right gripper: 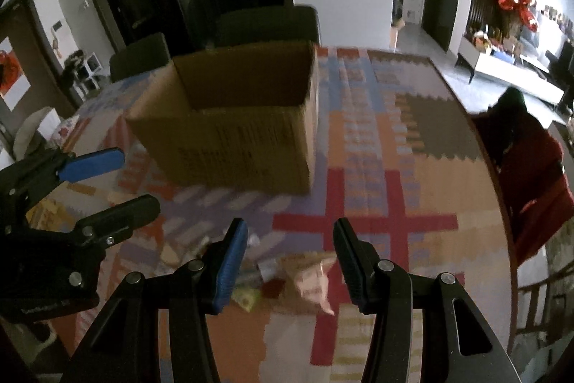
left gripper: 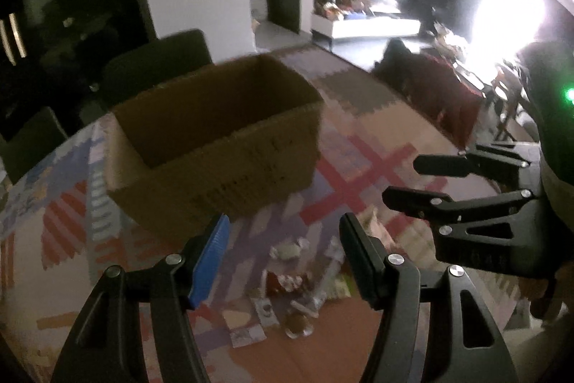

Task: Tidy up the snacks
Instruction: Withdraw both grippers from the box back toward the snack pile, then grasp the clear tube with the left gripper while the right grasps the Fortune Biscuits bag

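One cardboard box (right gripper: 233,128) stands on the bench (right gripper: 412,160). Two dark chairs (right gripper: 265,24) sit behind it. The snack packets (left gripper: 290,289) are too blurred to count.

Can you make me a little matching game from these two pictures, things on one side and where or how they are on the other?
Things:
1. open brown cardboard box
2. pale pink crinkled snack packet
3. red balloon bow
4. left claw

Places or states:
A. on the far wall
B. open, holding nothing
C. between the right claw fingers' view, on the tablecloth
D. standing at the table's far side

Pairs: 1-D, 2-C, 3-A, 4-B
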### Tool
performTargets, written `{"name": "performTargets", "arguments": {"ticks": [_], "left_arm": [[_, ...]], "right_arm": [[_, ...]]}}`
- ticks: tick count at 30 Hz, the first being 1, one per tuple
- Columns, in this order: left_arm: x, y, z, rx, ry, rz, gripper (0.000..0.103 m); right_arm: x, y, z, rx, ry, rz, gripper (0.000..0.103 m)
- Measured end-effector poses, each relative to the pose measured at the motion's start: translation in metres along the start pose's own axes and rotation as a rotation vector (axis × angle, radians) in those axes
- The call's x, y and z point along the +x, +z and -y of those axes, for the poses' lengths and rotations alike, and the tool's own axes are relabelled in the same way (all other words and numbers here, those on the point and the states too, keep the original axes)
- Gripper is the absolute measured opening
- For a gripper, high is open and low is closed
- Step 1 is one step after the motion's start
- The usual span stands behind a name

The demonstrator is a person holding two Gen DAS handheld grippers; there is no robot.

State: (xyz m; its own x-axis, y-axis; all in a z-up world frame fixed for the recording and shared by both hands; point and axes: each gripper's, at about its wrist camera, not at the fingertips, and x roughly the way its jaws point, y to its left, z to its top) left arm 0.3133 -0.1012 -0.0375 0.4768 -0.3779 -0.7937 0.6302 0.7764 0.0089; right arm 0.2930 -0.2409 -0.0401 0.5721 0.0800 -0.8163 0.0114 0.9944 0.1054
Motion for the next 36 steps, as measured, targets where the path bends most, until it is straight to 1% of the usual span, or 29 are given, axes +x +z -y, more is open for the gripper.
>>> {"name": "performTargets", "arguments": {"ticks": [3, 6, 12, 14, 15, 18, 23, 27, 30, 33, 36], "left_arm": [[0.012, -0.009, 0.006, 0.035, -0.01, -0.039, 0.062], [0.022, -0.016, 0.01, 0.055, -0.042, -0.076, 0.062], [0.045, -0.027, 0.017, 0.095, -0.125, -0.15, 0.062], [0.056, -0.032, 0.018, 0.102, -0.152, -0.181, 0.062], [0.06, -0.034, 0.018, 0.103, -0.155, -0.189, 0.06], [0.073, -0.04, 0.017, 0.113, -0.169, -0.22, 0.058], [0.089, -0.045, 0.018, 0.111, -0.216, -0.259, 0.055], [0.102, -0.046, 0.021, 0.113, -0.24, -0.285, 0.049], [0.112, -0.046, 0.023, 0.115, -0.25, -0.305, 0.046], [0.121, -0.047, 0.026, 0.129, -0.252, -0.324, 0.04], [0.128, -0.048, 0.029, 0.134, -0.258, -0.338, 0.039]], "right_arm": [[0.009, -0.01, 0.002, 0.002, 0.001, -0.033, 0.051], [0.018, -0.019, 0.004, 0.008, 0.004, -0.065, 0.051], [0.044, -0.036, 0.008, 0.026, 0.026, -0.152, 0.051], [0.051, -0.041, 0.008, 0.031, 0.019, -0.172, 0.051], [0.057, -0.044, 0.008, 0.027, 0.017, -0.182, 0.051], [0.066, -0.047, 0.008, 0.022, 0.009, -0.208, 0.051], [0.079, -0.05, 0.01, 0.027, 0.006, -0.242, 0.051], [0.086, -0.051, 0.013, 0.036, 0.012, -0.251, 0.051], [0.092, -0.051, 0.016, 0.059, 0.026, -0.267, 0.051], [0.095, -0.052, 0.016, 0.063, 0.022, -0.273, 0.051], [0.099, -0.054, 0.019, 0.085, 0.04, -0.285, 0.051]]}}
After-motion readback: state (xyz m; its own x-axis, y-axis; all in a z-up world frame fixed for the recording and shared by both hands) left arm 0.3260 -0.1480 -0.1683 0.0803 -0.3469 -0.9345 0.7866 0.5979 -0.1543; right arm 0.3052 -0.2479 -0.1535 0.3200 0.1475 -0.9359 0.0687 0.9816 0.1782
